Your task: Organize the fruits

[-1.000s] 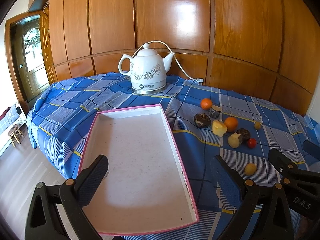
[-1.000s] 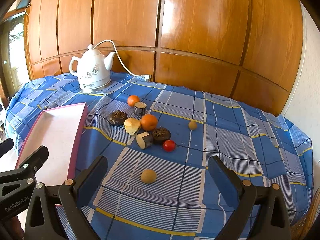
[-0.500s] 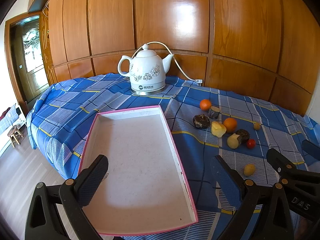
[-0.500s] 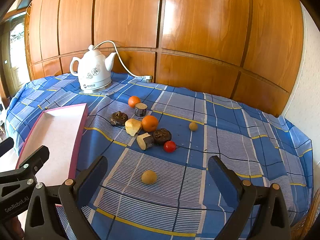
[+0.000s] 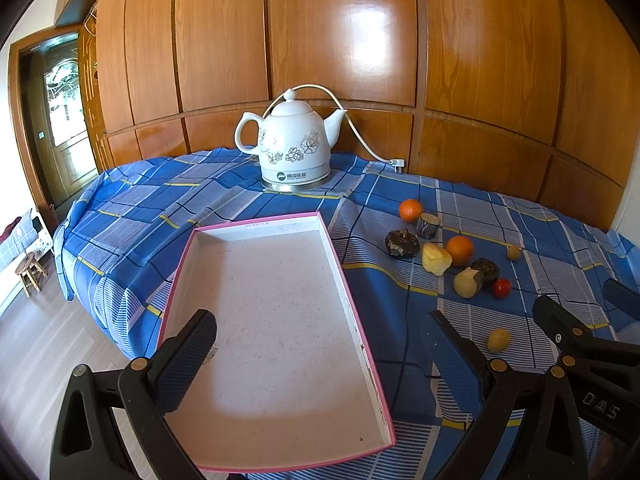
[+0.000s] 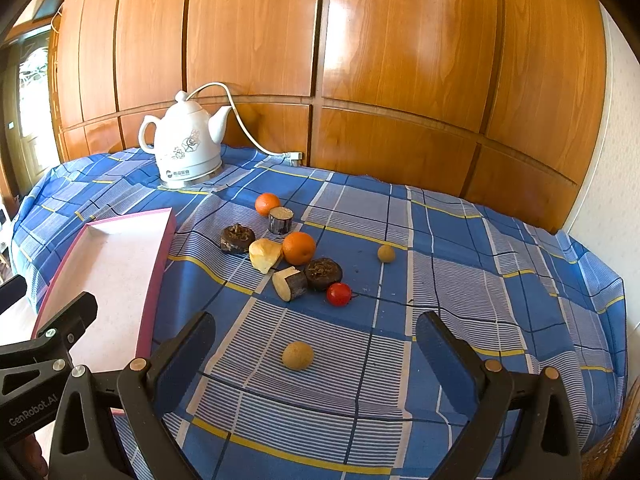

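An empty pink-rimmed white tray (image 5: 368, 360) (image 6: 158, 264) lies on the blue checked tablecloth. My left gripper (image 5: 316, 350) hovers open over its near half. To the tray's right lies a cluster of produce: two oranges (image 6: 299, 247) (image 6: 267, 203), a yellow piece (image 6: 264, 255), dark brown pieces (image 6: 237, 238) (image 6: 323, 273), a cut chunk (image 6: 289, 283), a red tomato (image 6: 339, 293). A tan round fruit (image 6: 297, 355) (image 5: 498, 340) lies nearest, just ahead of my open right gripper (image 6: 314, 346). Another small tan fruit (image 6: 385, 253) sits further back.
A white ceramic kettle (image 5: 294, 152) (image 6: 186, 144) with a cord stands at the back of the table, near the wooden panelled wall. The table edge drops off to the left toward the floor, a small stool (image 5: 30, 274) and a door.
Both views have shifted slightly; the grippers stay open and nothing on the table has moved.
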A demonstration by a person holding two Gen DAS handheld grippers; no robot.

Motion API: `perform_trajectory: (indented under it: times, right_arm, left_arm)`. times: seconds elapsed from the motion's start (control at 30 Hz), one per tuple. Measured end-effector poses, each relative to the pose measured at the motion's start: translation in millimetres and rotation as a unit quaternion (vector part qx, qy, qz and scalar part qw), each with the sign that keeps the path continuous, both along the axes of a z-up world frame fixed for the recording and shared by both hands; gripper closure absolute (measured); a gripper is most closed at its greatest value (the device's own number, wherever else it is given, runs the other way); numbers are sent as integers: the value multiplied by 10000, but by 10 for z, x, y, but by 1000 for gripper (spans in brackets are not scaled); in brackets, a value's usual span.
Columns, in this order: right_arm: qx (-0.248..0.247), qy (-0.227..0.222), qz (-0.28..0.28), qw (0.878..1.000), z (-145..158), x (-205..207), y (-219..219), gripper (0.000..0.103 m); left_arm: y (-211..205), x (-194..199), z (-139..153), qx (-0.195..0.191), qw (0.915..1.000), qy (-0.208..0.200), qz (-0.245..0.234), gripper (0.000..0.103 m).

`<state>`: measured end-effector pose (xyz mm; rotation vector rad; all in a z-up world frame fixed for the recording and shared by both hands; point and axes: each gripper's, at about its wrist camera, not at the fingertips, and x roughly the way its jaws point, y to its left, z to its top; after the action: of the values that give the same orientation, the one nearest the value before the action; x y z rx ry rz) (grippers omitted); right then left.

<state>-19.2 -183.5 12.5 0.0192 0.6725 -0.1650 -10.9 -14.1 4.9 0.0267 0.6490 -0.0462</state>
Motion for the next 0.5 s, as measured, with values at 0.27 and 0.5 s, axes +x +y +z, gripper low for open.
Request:
perform_trajectory:
  times: [0.27, 0.5]
  right_arm:
    - [21, 9, 6, 10000, -9, 1, -26, 1]
    - [114, 24, 118, 9999, 6, 48, -138, 1]
  left_arm:
    - [-18, 4, -8, 14, 10000, 32, -20, 0]
    - [-4, 22, -48, -123, 9997, 144, -182, 0]
